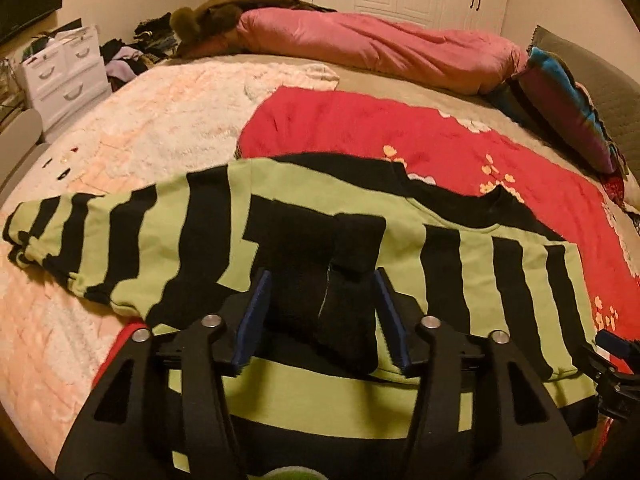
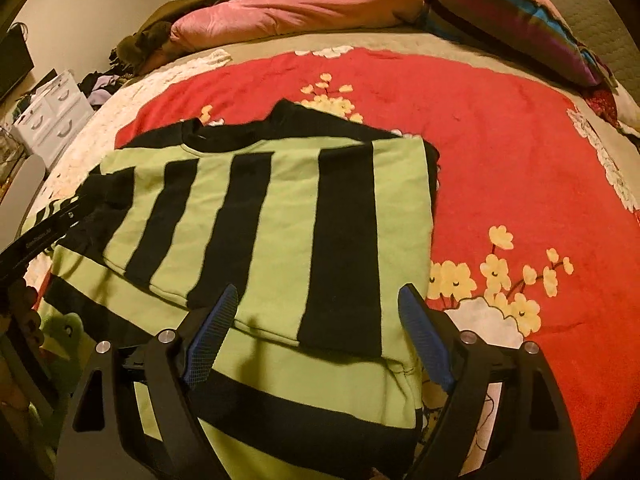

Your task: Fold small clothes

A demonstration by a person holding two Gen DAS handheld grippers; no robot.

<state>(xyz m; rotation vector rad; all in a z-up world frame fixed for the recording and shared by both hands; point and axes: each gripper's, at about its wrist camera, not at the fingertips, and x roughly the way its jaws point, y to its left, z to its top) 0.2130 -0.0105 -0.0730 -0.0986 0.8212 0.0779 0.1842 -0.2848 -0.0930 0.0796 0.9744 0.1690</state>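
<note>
Hovering over the soft, floppy striped sweater [image 1: 192, 232] — left gripper [image 1: 326, 316] parted around its black cuff [image 1: 340, 276], right gripper [image 2: 316, 332] wide, empty (pinch hems near the bed's [image 2: 520, 140] front edge).

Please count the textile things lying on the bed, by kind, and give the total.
Striped sweater: 1
Red flowered blanket: 1
White fluffy blanket: 1
Pink quilt: 1
Striped pillow: 1
Total: 5
</note>
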